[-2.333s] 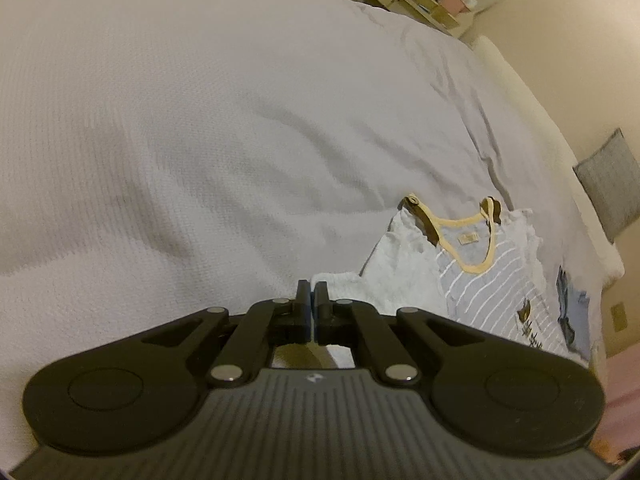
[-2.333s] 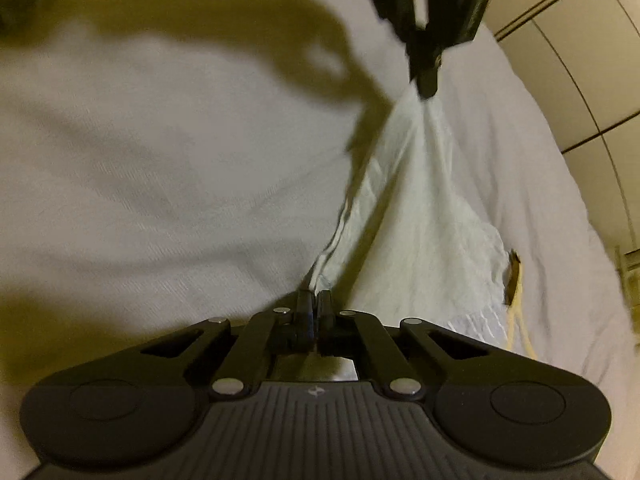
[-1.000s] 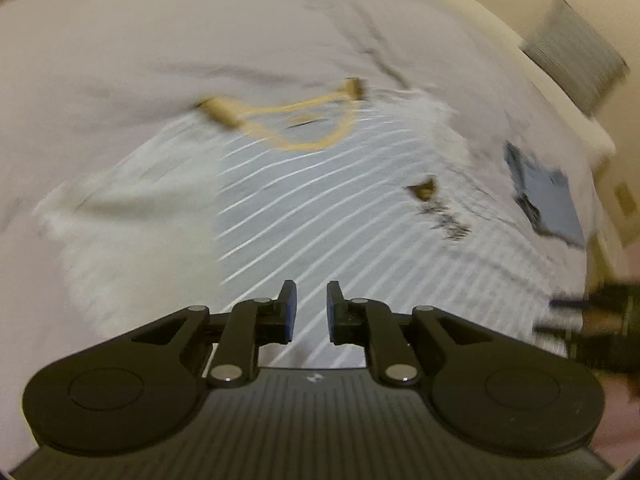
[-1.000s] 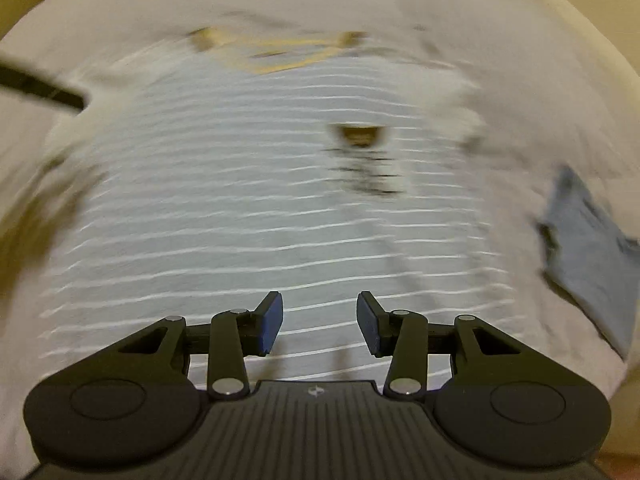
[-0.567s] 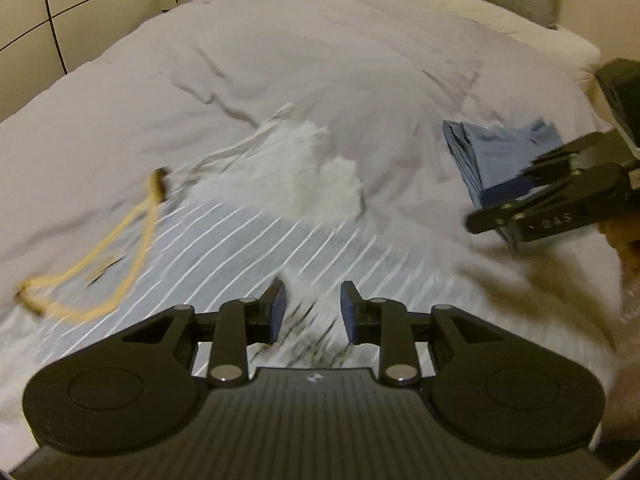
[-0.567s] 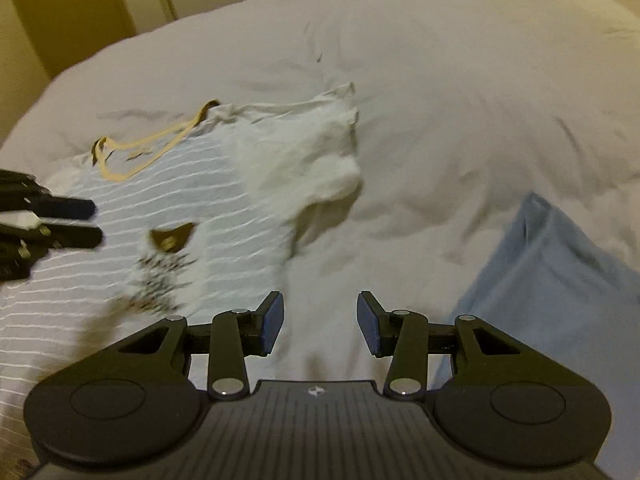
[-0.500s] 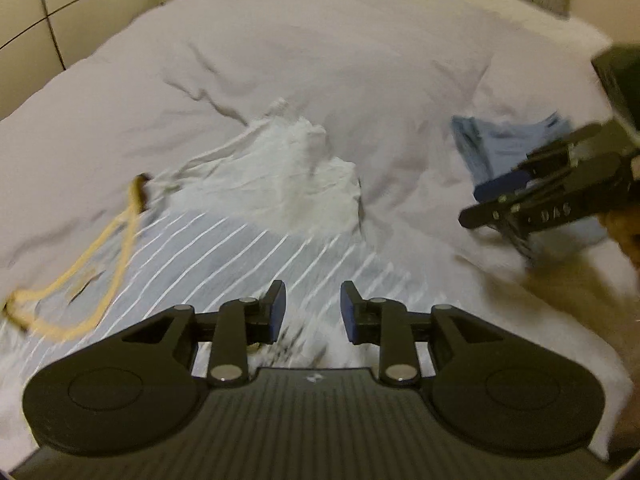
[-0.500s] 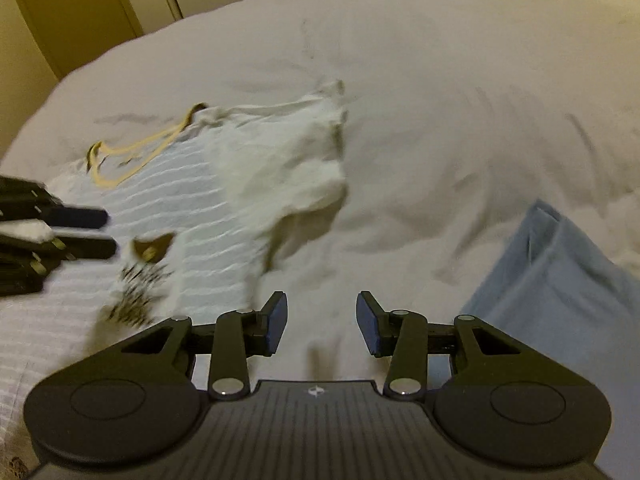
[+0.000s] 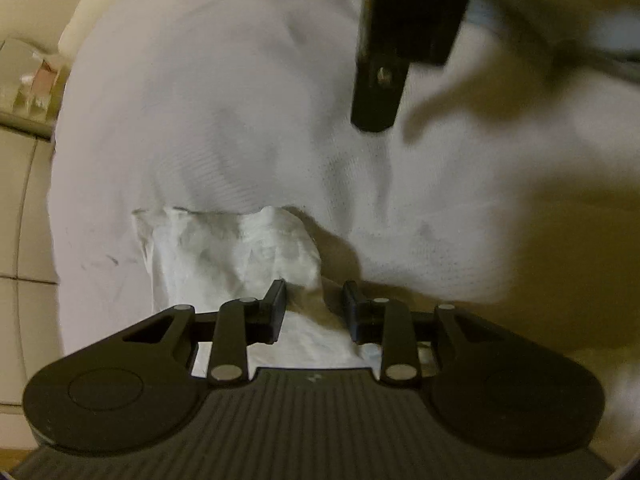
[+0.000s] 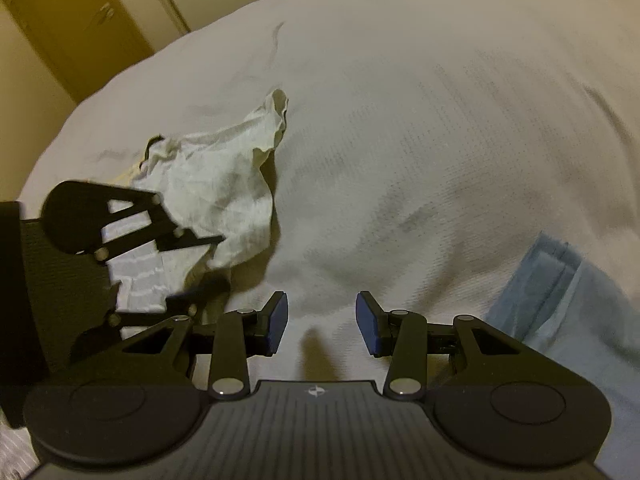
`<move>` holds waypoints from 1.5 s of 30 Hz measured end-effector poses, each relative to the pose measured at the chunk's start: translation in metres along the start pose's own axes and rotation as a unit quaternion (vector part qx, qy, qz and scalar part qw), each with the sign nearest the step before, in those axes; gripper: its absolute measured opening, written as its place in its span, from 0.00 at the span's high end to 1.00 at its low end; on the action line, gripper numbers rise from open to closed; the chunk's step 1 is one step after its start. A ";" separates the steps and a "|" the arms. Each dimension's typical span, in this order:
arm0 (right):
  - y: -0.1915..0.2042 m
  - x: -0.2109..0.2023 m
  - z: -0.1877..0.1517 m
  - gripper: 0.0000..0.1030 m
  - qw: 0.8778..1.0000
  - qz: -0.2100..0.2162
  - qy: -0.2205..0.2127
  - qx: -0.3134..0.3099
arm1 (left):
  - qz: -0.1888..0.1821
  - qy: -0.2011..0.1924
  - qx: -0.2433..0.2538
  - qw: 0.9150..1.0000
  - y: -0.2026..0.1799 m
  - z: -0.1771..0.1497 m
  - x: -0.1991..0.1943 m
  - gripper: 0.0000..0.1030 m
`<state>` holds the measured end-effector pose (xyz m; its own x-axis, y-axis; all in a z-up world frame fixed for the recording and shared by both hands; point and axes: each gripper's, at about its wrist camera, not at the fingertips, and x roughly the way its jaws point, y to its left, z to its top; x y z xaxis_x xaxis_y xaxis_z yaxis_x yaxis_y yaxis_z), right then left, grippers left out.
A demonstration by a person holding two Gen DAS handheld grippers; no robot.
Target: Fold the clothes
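Observation:
The white T-shirt lies on the bed, its plain white sleeve (image 9: pixel 232 256) crumpled and spread outward. My left gripper (image 9: pixel 316 310) is open low over the sleeve's near corner, cloth lying between its jaws. In the right wrist view the left gripper (image 10: pixel 218 260) straddles the sleeve (image 10: pixel 224 184) corner beside the striped body (image 10: pixel 136 268). My right gripper (image 10: pixel 322 320) is open above bare bedcover, to the right of the sleeve, holding nothing. One of its dark fingers (image 9: pixel 378 80) hangs blurred at the top of the left wrist view.
A grey-white bedcover (image 10: pixel 440 140) spans both views. A folded blue garment (image 10: pixel 560 280) lies at the right. Wardrobe doors (image 10: pixel 80 20) stand beyond the bed's far edge. A shelf with small items (image 9: pixel 32 80) sits past the bed's left side.
Both grippers, shut on the shirt 2.3 s ago, have opened and let it go. They swung over to the sleeve, and the left one dropped low over its corner.

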<state>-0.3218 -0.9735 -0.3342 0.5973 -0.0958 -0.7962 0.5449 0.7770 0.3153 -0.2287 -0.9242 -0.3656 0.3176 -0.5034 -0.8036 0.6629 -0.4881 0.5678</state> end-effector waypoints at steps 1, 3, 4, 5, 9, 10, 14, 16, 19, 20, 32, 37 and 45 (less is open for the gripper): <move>-0.002 -0.002 0.001 0.58 1.000 0.000 0.000 -0.002 | -0.004 -0.006 -0.033 0.999 0.007 -0.001 -0.002 0.90; -0.004 -0.007 0.005 0.58 1.000 0.002 -0.005 -0.008 | -0.042 -0.030 -0.182 0.982 0.039 -0.013 -0.010 0.91; -0.002 -0.006 0.007 0.58 1.000 0.008 -0.007 -0.012 | -0.080 -0.045 -0.285 0.954 0.060 -0.027 -0.013 0.92; 0.000 -0.005 0.010 0.58 1.000 0.015 -0.009 -0.017 | -0.110 -0.058 -0.377 0.918 0.078 -0.042 -0.014 0.92; 0.011 0.006 0.024 0.58 0.998 0.052 -0.011 -0.035 | -0.161 -0.083 -0.564 0.806 0.115 -0.099 -0.013 0.93; 0.014 0.010 0.026 0.58 0.997 0.060 -0.010 -0.039 | -0.171 -0.086 -0.576 0.794 0.117 -0.106 -0.013 0.93; 0.024 0.025 0.034 0.58 0.995 0.090 -0.001 -0.047 | -0.206 -0.105 -0.592 0.772 0.125 -0.124 -0.017 0.89; 0.025 0.030 0.037 0.58 0.994 0.107 0.002 -0.030 | -0.212 -0.114 -0.582 0.776 0.128 -0.121 -0.022 0.81; 0.023 0.039 0.039 0.58 0.992 0.128 0.007 0.010 | -0.205 -0.109 -0.575 0.785 0.127 -0.123 -0.024 0.79; 0.022 0.042 0.040 0.58 0.990 0.135 0.008 0.026 | -0.202 -0.105 -0.573 0.787 0.126 -0.123 -0.024 0.79; 0.000 0.086 0.021 0.59 0.971 0.147 0.035 0.185 | -0.140 -0.075 -0.465 0.871 0.139 -0.111 -0.004 0.79; -0.010 0.085 0.018 0.98 0.960 0.143 0.023 0.238 | -0.146 -0.083 -0.431 0.886 0.164 -0.093 0.024 0.79; -0.014 0.047 0.007 0.99 0.977 0.091 0.025 0.192 | -0.152 -0.073 -0.450 0.877 0.190 -0.069 0.083 0.79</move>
<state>-0.2970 -0.9936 -0.3728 0.6809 0.0595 -0.7299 0.6190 0.4859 0.6170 -0.0298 -1.0088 -0.3367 -0.0139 -0.5653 -0.8248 0.9893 0.1122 -0.0936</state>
